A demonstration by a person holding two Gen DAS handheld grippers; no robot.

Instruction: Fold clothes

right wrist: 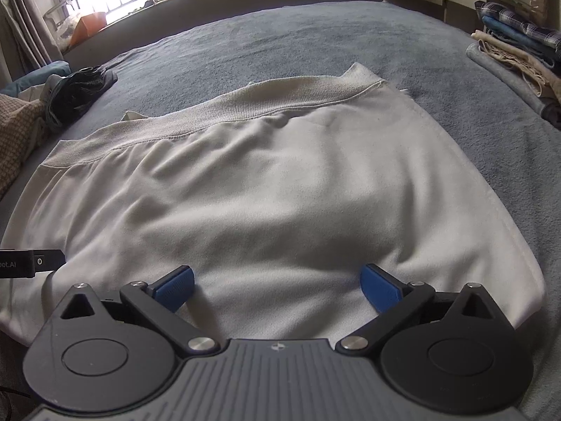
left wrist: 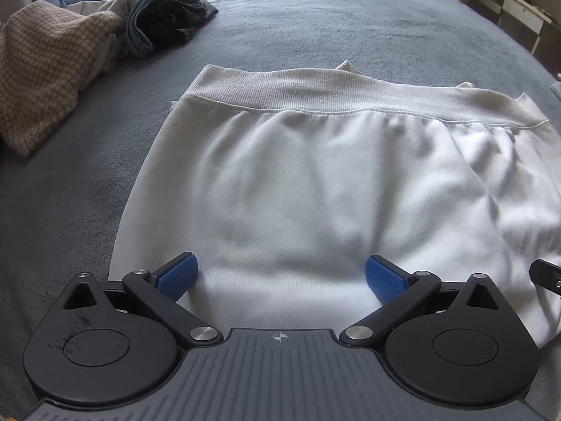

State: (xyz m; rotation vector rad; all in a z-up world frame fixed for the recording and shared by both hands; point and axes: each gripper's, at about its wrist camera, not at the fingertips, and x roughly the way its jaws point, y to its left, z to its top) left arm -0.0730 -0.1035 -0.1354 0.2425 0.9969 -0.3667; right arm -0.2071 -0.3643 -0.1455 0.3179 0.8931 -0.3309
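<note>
White garment (left wrist: 315,182) lay spread on the grey-blue bed cover (left wrist: 315,17), its ribbed waistband (left wrist: 315,91) along the far edge and its near edge hidden under the two grippers. It looked to be already doubled over at least once: a second layer of cloth showed at its right side in the left wrist view, and small corners poked out beyond the waistband. Judged as mid-fold; the piece was flat and compact but probably needed one more fold, and had not been moved to any stack.

Still to do, by appearance: an unfolded heap at far left, comprising a houndstooth-pattern cloth (left wrist: 45,70) and a dark crumpled item (left wrist: 171,17). Presumably done: a stack of folded clothes (right wrist: 519,52) at far right on the bed, well apart from the white garment.

Left gripper (left wrist: 280,277): jaws spread fully wide, blue pads (left wrist: 177,275) over the near part of the white cloth, nothing pinched between them. Contact with the fabric could not be told.

Right gripper (right wrist: 277,286): likewise fully wide, over the same garment to the right, holding nothing.
</note>
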